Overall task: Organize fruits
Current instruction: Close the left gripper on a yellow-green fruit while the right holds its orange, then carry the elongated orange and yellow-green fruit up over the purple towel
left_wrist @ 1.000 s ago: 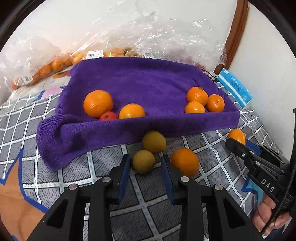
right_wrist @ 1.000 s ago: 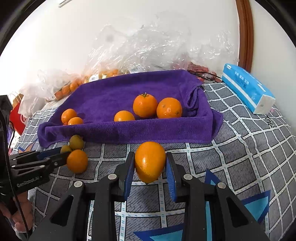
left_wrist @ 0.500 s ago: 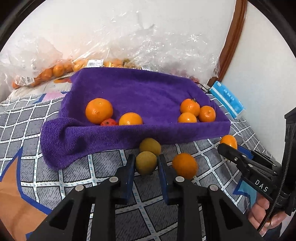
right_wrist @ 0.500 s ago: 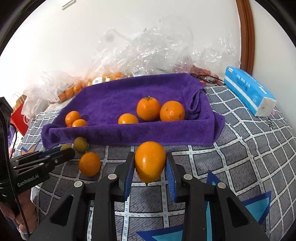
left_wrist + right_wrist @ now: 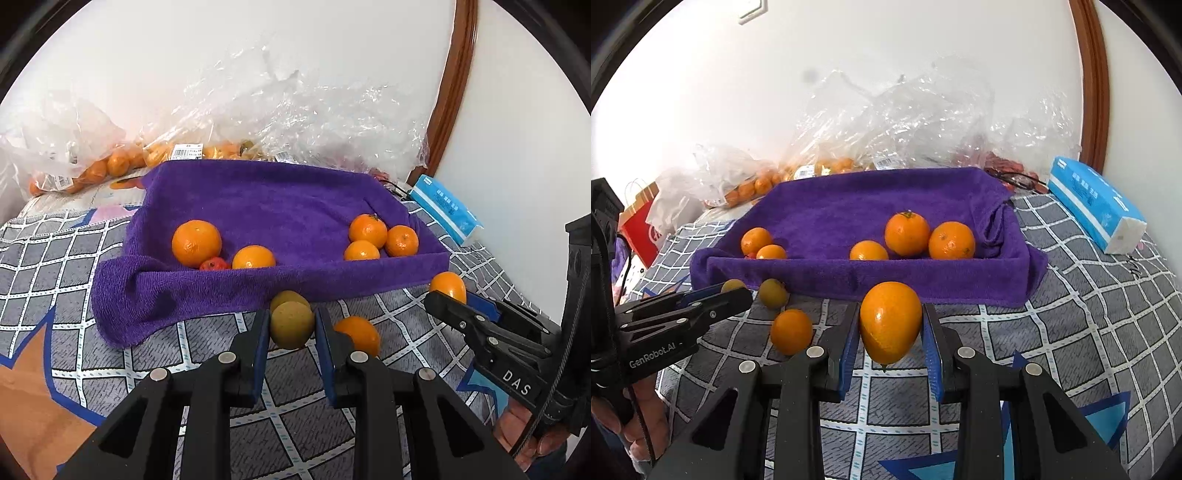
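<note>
My left gripper (image 5: 290,325) is shut on a yellow-green fruit (image 5: 291,325), held above the checked cover just before the purple towel tray (image 5: 258,288). A second yellow-green fruit (image 5: 290,297) lies right behind it and a loose orange (image 5: 356,334) to its right. My right gripper (image 5: 891,325) is shut on an oval orange (image 5: 890,321), lifted in front of the tray (image 5: 886,280). The tray holds two oranges and a small red fruit (image 5: 213,264) at left, three oranges (image 5: 908,236) at right.
Clear plastic bags (image 5: 295,122) with more oranges lie behind the tray against the wall. A blue tissue pack (image 5: 1097,208) lies at right. A red paper bag (image 5: 639,229) stands at far left. A wooden door frame (image 5: 450,92) rises at right.
My left gripper closed on the yellow-green fruit and lifted it. My right gripper rose a little with its orange still held.
</note>
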